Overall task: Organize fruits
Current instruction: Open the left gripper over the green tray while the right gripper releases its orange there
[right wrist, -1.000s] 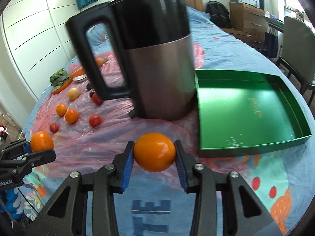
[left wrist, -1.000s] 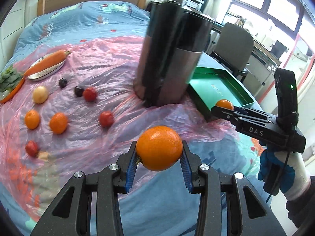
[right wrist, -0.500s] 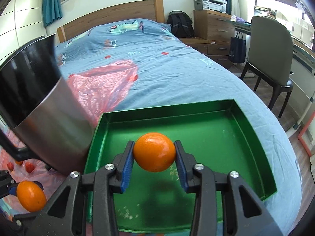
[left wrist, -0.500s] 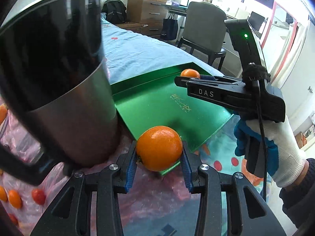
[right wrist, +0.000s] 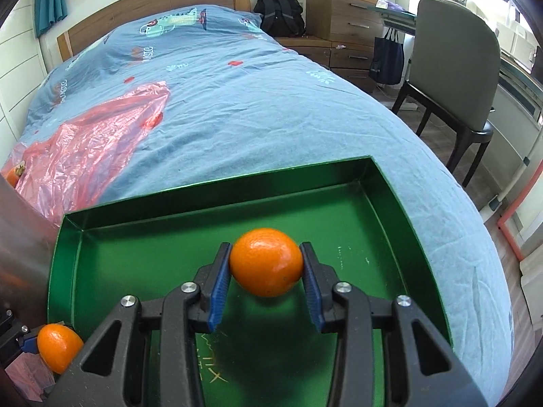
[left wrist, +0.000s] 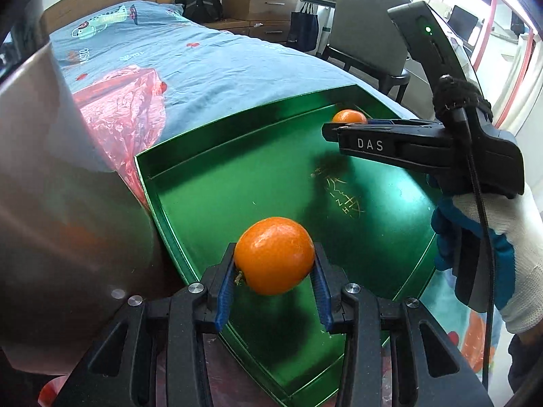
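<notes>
Daylight flooded in from blown-out windows (left wrist: 502, 6) at far right; soft shadows fell on the glossy green tray (right wrist: 400, 237); fisheye edges curved and darkened.

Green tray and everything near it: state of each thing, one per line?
Green metal tray: flat on the bed, nothing resting in it.
Left gripper: shut on an orange mandarin, above the tray.
Right gripper: shut on a second orange mandarin, above the tray.
Steel kettle: upright beside the tray.
</notes>
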The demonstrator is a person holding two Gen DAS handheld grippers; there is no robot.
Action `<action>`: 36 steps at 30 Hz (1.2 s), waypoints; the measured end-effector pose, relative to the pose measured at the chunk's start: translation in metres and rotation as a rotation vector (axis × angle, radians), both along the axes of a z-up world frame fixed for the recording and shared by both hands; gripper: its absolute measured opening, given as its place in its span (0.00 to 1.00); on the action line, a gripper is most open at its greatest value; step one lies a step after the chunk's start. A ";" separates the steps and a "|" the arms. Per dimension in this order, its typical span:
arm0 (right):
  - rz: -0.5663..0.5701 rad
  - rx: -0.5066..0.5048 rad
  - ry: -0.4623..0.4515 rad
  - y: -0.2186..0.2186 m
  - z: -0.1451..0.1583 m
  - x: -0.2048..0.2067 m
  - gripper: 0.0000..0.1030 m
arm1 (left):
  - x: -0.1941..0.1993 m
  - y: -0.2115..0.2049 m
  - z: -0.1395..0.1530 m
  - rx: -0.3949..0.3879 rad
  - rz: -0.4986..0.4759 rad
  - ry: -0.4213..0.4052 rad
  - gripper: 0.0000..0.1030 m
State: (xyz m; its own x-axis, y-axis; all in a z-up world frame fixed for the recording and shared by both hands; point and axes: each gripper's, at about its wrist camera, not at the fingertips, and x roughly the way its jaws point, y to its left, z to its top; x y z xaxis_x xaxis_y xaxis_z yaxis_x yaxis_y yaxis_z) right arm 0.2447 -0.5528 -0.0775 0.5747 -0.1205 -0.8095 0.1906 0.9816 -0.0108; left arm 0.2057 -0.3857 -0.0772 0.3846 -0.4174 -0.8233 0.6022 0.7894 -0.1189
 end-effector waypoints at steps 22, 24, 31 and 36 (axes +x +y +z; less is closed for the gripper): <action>0.001 -0.008 0.059 0.002 -0.011 0.004 0.67 | -0.014 -0.015 -0.022 0.069 -0.034 -0.014 0.36; 0.002 -0.004 0.042 0.002 -0.006 0.000 0.79 | -0.015 -0.015 -0.018 0.079 -0.031 -0.021 0.41; -0.020 0.020 -0.021 0.005 0.026 -0.029 0.84 | -0.033 -0.004 0.012 0.062 -0.038 -0.075 0.47; -0.011 0.021 -0.067 0.018 0.056 -0.057 0.85 | -0.061 0.017 0.039 0.026 -0.058 -0.098 0.49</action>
State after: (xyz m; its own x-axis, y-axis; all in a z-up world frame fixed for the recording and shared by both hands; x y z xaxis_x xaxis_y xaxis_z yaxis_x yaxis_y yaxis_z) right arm 0.1875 -0.5344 -0.0220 0.6268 -0.1102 -0.7714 0.2005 0.9794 0.0231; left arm 0.1448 -0.3691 -0.0385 0.4393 -0.4201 -0.7941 0.6549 0.7548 -0.0370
